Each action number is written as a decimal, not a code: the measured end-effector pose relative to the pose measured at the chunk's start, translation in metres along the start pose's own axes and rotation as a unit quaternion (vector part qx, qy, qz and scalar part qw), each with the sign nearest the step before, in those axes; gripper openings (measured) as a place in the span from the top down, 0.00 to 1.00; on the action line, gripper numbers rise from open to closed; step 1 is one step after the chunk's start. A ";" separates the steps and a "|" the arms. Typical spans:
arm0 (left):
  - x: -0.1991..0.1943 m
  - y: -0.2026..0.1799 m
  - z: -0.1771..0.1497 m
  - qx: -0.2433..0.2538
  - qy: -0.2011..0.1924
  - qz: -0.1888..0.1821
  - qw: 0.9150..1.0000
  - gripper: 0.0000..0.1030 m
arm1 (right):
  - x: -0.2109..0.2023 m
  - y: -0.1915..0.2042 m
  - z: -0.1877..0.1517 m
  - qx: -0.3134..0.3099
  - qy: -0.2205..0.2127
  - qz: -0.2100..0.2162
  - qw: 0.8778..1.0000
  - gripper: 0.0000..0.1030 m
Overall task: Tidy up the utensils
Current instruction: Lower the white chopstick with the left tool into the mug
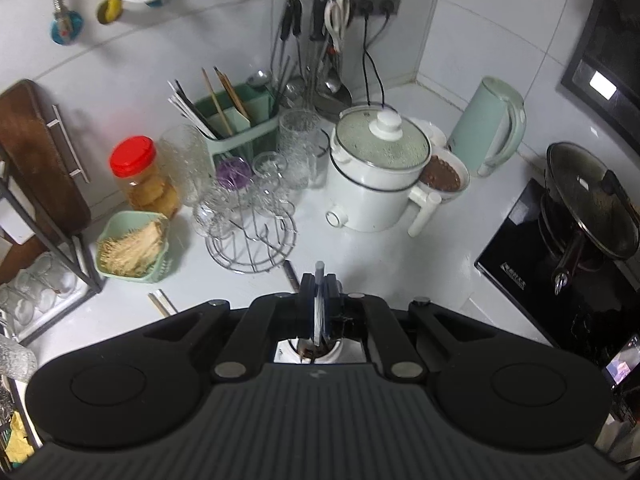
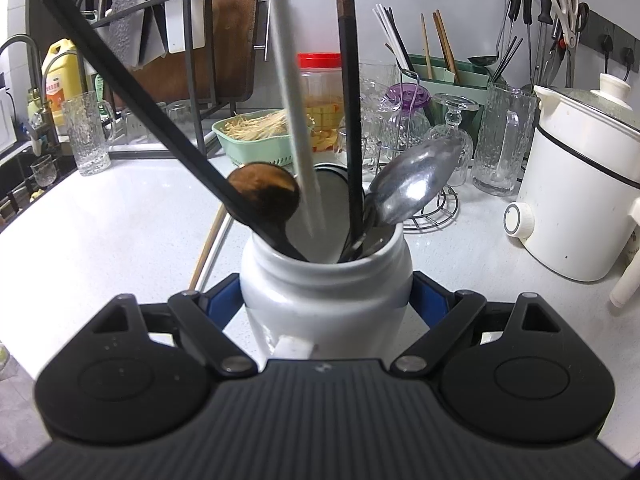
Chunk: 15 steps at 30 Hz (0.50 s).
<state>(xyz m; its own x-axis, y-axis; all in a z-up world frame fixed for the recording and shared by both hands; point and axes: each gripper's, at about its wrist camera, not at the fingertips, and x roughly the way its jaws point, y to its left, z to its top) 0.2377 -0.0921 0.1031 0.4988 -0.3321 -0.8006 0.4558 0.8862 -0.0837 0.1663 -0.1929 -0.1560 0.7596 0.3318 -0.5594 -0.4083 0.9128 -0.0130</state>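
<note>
A white ceramic utensil jar (image 2: 326, 292) is standing on the pale countertop (image 2: 120, 216), chopsticks and spoons leaning inside it. Behind it are sitting a green plastic basket (image 2: 256, 136), glassware and, rightward, a white electric cooking pot (image 2: 576, 196); apparently a loose wooden chopstick (image 2: 206, 246) is lying at the jar's left.

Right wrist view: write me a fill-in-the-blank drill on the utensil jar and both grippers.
1. The right gripper is clamped around a white ____.
2. Beside the wooden spoon in the jar stands a shiny ____ spoon.
3. The left gripper pinches a thin white ____.

Missing words: jar; metal; chopstick
</note>
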 end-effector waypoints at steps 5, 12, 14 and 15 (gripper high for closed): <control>0.032 -0.003 -0.004 0.004 0.038 -0.003 0.999 0.96 | 0.000 0.000 0.000 0.000 0.000 0.001 1.000 0.12; 0.071 -0.008 -0.013 0.016 0.086 -0.008 0.996 0.95 | 0.001 0.000 0.000 0.000 0.001 0.000 1.000 0.12; 0.079 -0.009 -0.015 0.024 0.093 -0.004 0.995 0.95 | 0.001 0.001 0.000 -0.001 0.001 -0.001 1.000 0.12; 0.084 -0.008 -0.016 0.022 0.098 -0.004 0.995 0.95 | 0.001 0.001 0.000 -0.002 0.001 -0.001 1.000 0.12</control>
<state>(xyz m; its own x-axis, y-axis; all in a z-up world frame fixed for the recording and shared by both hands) 0.2641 -0.1214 0.0272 0.3433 -0.2664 -0.9007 0.4927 0.8675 -0.0688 0.1668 -0.1920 -0.1571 0.7594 0.3301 -0.5606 -0.4091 0.9123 -0.0169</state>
